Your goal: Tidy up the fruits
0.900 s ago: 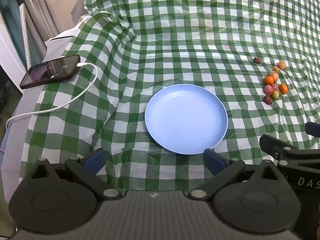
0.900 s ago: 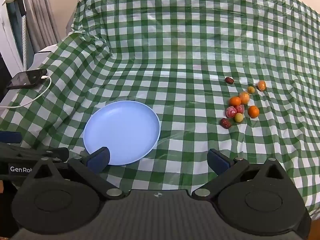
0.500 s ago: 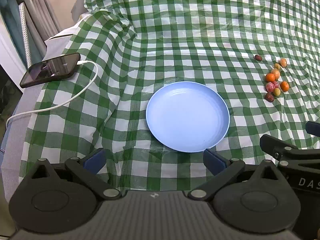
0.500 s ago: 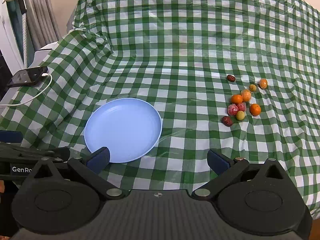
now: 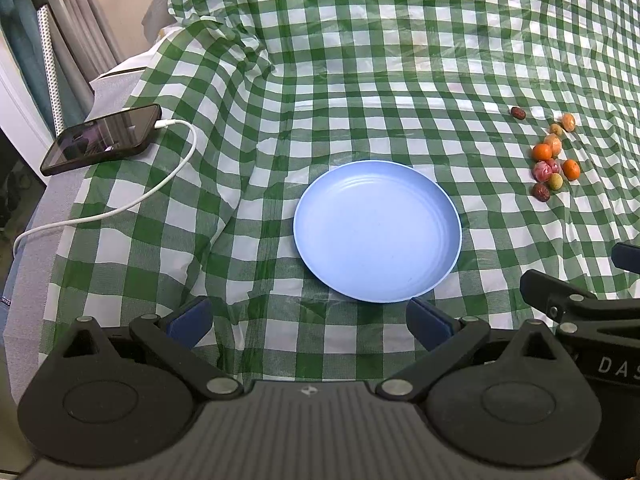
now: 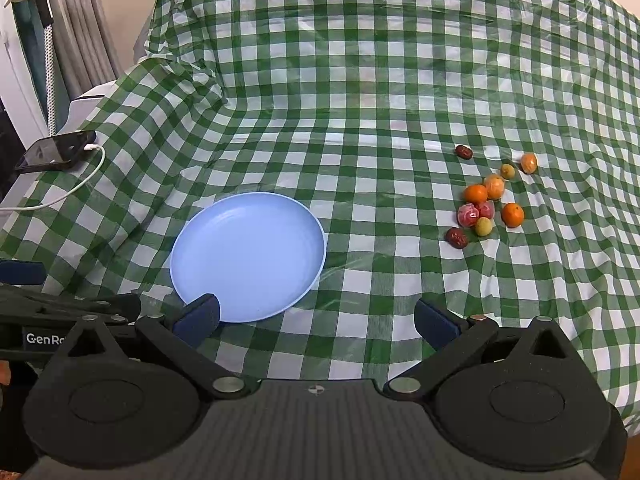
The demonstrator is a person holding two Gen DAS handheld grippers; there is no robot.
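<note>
Since the earlier frame the blue plate (image 5: 378,232) sits slightly higher in the left wrist view; the left gripper (image 5: 310,318) stands wide, holding nothing. In the right wrist view, the right gripper (image 6: 318,318) is wide and empty, the fruits (image 6: 490,200) lie clustered on the green checked cloth (image 6: 360,100), well apart from the plate

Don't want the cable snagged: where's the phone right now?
The phone lies at the far left edge of the cloth in both wrist views, its white cable trailing left of the blue plate.
</note>
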